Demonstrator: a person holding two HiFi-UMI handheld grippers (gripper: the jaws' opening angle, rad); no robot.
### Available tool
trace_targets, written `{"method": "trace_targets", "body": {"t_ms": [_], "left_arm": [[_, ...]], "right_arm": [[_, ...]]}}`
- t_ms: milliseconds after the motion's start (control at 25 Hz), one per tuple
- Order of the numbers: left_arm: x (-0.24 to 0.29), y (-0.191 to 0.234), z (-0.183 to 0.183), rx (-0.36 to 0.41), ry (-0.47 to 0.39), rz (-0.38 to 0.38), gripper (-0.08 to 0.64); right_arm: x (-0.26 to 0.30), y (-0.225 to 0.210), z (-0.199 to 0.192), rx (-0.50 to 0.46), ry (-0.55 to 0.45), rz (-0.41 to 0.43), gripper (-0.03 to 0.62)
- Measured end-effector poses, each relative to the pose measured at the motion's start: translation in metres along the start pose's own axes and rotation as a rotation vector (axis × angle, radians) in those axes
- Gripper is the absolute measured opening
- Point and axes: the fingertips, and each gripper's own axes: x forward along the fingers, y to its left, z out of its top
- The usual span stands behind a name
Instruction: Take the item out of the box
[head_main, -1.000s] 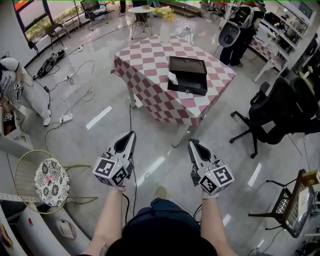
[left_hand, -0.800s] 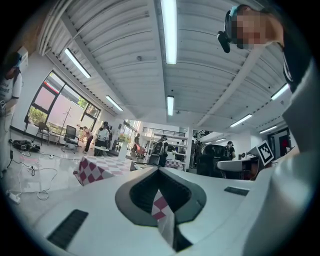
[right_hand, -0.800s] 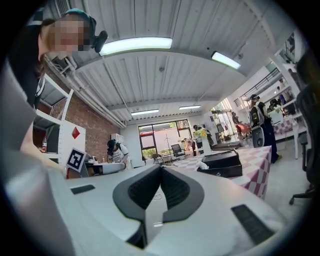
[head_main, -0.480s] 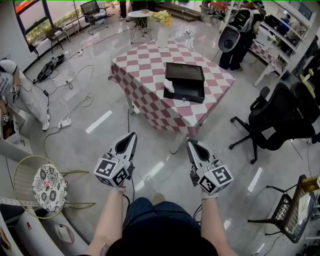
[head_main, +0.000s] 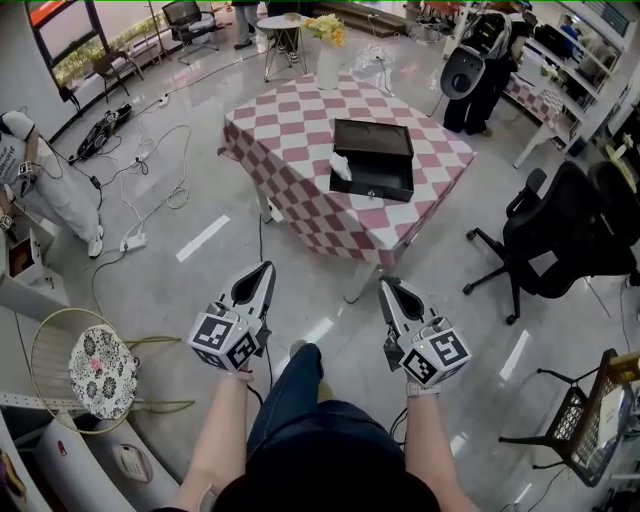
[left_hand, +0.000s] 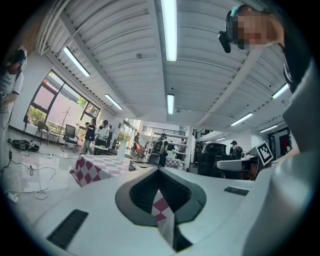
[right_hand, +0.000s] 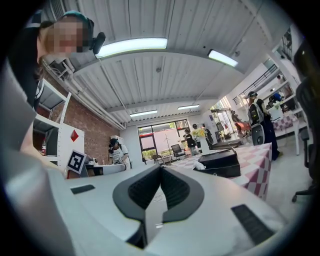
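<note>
A black box (head_main: 372, 160) lies open on a table with a pink and white checked cloth (head_main: 290, 125), a few steps ahead of me. A white item (head_main: 341, 166) sticks up at the box's left side. My left gripper (head_main: 266, 268) and right gripper (head_main: 383, 285) are held low in front of my body, over the floor and well short of the table. Both are shut with nothing between the jaws. The right gripper view shows its closed tips (right_hand: 161, 167), with the box (right_hand: 220, 162) and the white item (right_hand: 200, 165) far off. The left gripper view shows its closed tips (left_hand: 159, 170) and the table (left_hand: 92, 167).
A black office chair (head_main: 560, 225) stands right of the table. A vase of flowers (head_main: 325, 55) sits at the table's far edge. Cables (head_main: 150, 170) trail over the floor at left. A round patterned stool (head_main: 100, 365) is near my left, a wire rack (head_main: 585, 420) at lower right.
My leg has stepped forward into view below the grippers. The view of the table has shifted slightly. Both grippers stay shut in the same pose.
</note>
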Motion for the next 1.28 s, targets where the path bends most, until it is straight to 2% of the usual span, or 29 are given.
{"method": "trace_targets", "body": {"t_ms": [640, 1040, 1280], "left_arm": [[0.051, 0.024, -0.013, -0.026, 0.035, -0.007, 0.000], [0.120, 0.053, -0.013, -0.037, 0.048, -0.035, 0.000], [0.164, 0.067, -0.008, -0.040, 0.054, -0.077, 0.000]], "right_arm": [[0.038, -0.042, -0.005, 0.024, 0.023, -0.014, 0.005], [0.088, -0.087, 0.006, 0.007, 0.040, -0.035, 0.005], [0.120, -0.111, 0.006, 0.010, 0.060, -0.046, 0.005]]}}
